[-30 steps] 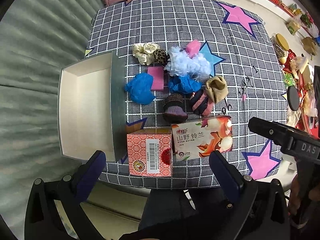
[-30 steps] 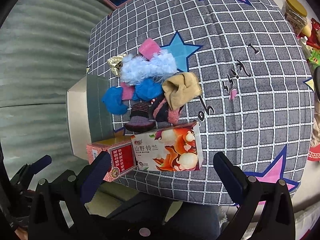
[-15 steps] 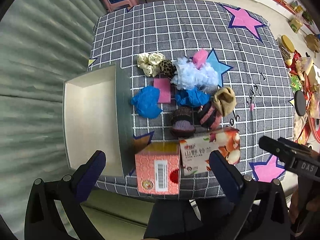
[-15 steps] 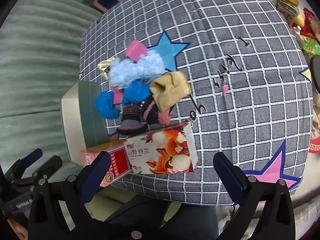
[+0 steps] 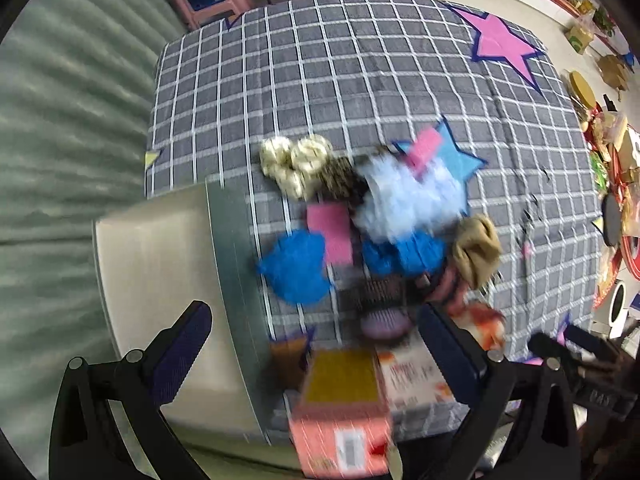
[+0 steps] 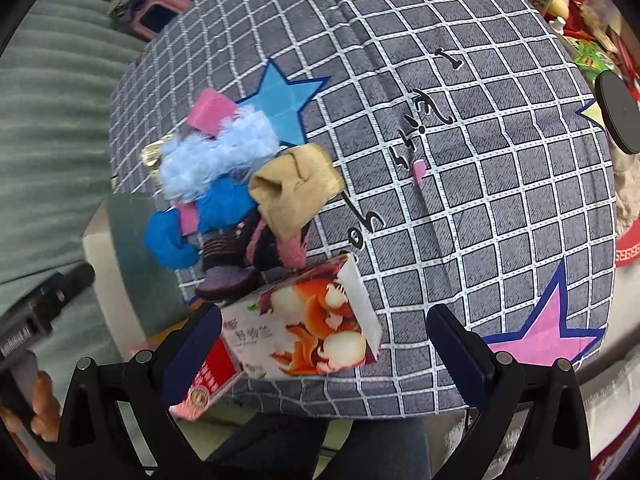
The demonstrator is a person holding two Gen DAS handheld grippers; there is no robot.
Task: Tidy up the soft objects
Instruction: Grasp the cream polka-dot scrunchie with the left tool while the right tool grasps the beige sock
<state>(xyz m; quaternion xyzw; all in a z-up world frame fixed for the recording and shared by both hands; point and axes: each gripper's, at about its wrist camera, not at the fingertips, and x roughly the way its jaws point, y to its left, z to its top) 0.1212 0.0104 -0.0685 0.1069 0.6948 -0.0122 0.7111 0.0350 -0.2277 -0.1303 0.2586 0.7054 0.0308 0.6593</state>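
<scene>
Both claws are spread wide and carrying nothing: left claw (image 5: 316, 344), right claw (image 6: 324, 338). They hover at the near edge of the tabletop (image 6: 500, 160), probably just lining up a first pick. The soft stuff sits in one heap: blue cloth (image 5: 294, 266), fluffy light-blue piece (image 6: 212, 156), tan sock (image 6: 294, 190), cream scrunchies (image 5: 294, 162). The open grey box (image 5: 160, 280) waits at 9 o'clock of the heap, likely the drop spot. Heads up: two cartons, the fruit-print carton (image 6: 316, 324) and the red carton (image 5: 344, 420), stand at 6 o'clock, right between claws and heap.
</scene>
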